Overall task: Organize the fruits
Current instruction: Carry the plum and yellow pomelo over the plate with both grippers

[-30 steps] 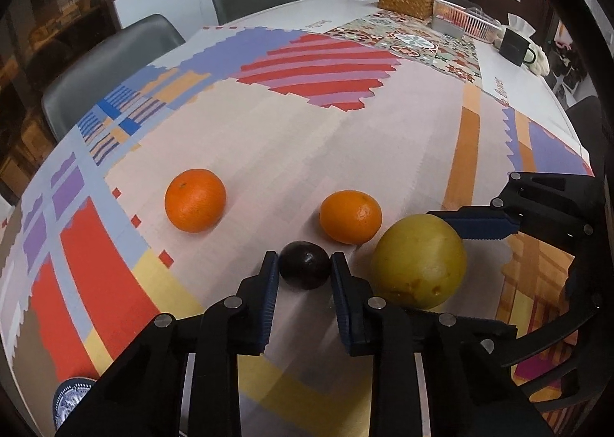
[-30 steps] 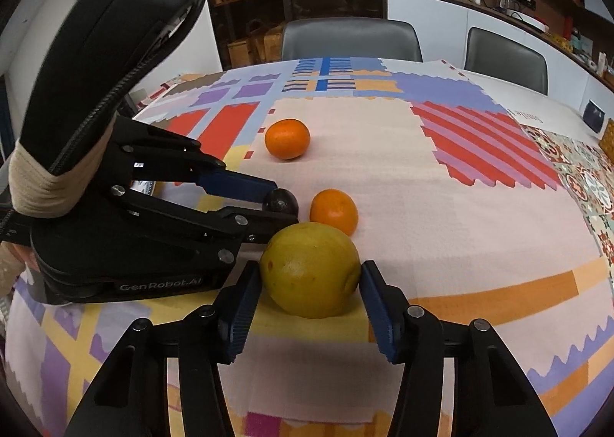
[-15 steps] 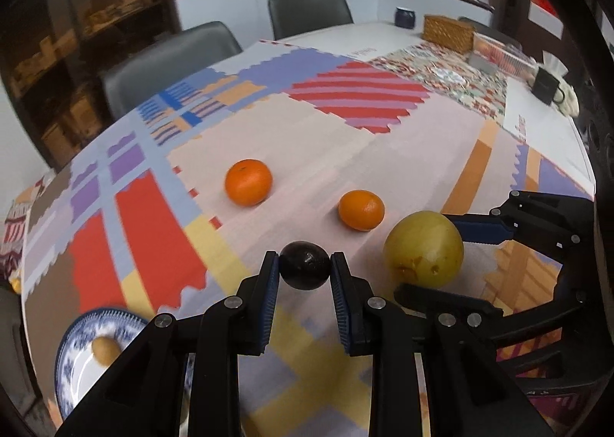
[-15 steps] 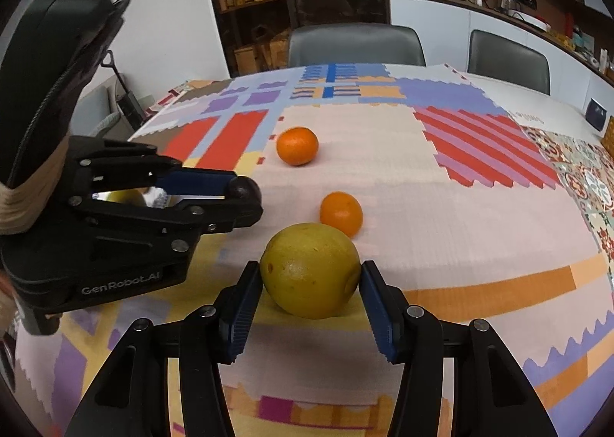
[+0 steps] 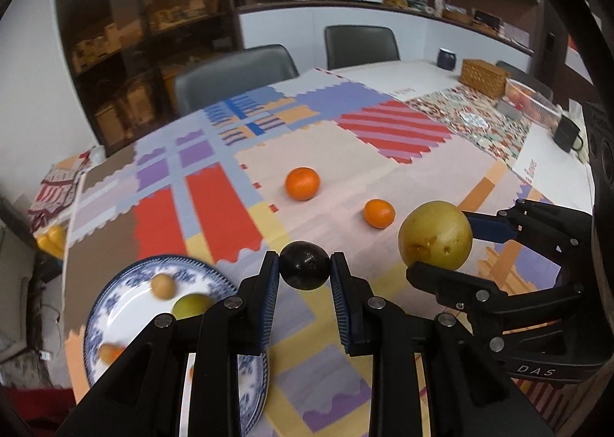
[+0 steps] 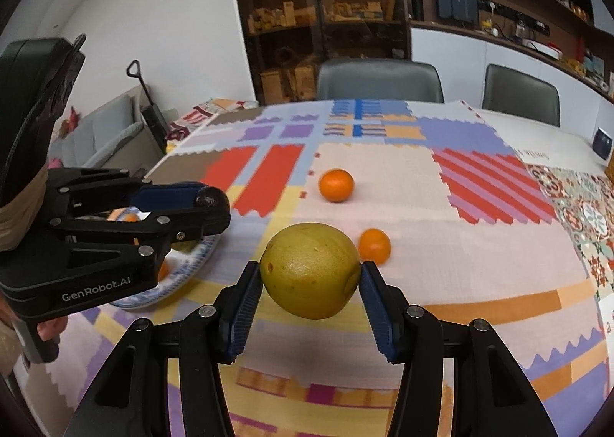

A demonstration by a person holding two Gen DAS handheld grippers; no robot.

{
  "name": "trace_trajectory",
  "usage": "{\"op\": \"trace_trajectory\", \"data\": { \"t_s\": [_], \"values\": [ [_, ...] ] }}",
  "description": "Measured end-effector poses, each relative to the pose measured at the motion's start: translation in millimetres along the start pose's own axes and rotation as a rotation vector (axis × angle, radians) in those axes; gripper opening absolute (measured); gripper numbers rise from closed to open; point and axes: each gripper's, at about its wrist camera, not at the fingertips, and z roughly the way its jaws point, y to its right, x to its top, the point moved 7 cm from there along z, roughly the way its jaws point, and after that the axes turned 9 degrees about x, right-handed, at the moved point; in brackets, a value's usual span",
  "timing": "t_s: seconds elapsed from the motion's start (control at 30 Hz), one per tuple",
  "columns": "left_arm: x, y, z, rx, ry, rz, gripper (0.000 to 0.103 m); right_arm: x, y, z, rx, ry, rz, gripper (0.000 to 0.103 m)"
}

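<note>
My left gripper (image 5: 305,270) is shut on a small dark round fruit (image 5: 305,269), held above the patchwork tablecloth just right of a blue-and-white plate (image 5: 115,283). The plate holds several small fruits, among them a greenish one (image 5: 190,304). My right gripper (image 6: 310,283) is shut on a large yellow-green fruit (image 6: 310,275), lifted off the cloth. In the left wrist view that fruit (image 5: 434,234) hangs to the right of my left gripper. Two oranges lie farther out on the cloth, a bigger one (image 5: 302,183) and a smaller one (image 5: 379,213).
Grey chairs (image 6: 378,80) stand along the table's far side. At the far right corner sit a wicker basket (image 5: 484,77), a dark mug (image 5: 447,58) and a black cup (image 5: 568,134). Shelving lines the wall behind. The plate sits close to the table's near left edge.
Both grippers have risen with their fruits off the cloth. The left one swung left, bringing the plate into its view; the oranges have not moved.
</note>
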Motion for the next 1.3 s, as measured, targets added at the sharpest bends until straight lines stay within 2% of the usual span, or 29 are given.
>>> {"op": "trace_trajectory", "data": {
  "t_s": [0.5, 0.7, 1.0, 1.3],
  "values": [
    [-34, -53, -72, 0.143, 0.072, -0.17, 0.027, 16, -64, -22, 0.095, 0.05, -0.113, 0.053],
    [-61, -79, -88, 0.203, 0.067, -0.257, 0.027, 21, -96, -23, 0.139, 0.056, -0.17, 0.053],
    [-103, -106, -87, 0.243, 0.019, -0.323, 0.027, 15, -134, -6, 0.193, 0.028, -0.247, 0.053],
    [-134, -129, -65, 0.245, -0.04, -0.352, 0.027, 11, -161, 35, 0.252, -0.049, -0.287, 0.053]
  ]
}}
